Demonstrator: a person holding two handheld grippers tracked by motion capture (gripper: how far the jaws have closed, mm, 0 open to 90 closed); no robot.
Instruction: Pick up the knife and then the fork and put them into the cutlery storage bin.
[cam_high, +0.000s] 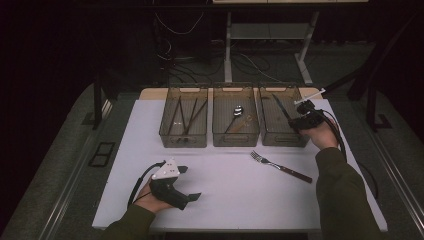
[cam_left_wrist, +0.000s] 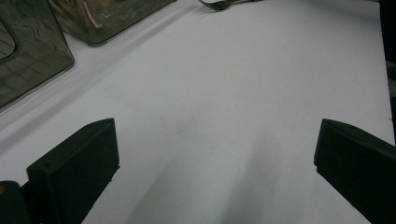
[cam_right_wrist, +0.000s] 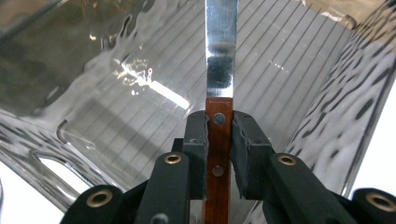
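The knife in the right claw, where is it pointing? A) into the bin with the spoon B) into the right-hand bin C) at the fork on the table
B: the right claw grips the knife by its wooden handle, blade inside the right-hand bin.

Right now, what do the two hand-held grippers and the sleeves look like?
Both are black. The left hand-held gripper has a pale grey three-cornered plate on top, blocky jaws and a black cable looping back by the wrist. The right hand-held gripper shows brass-coloured pivot rivets on its linkage; its cable runs along the forearm. Sleeves are dark olive green.
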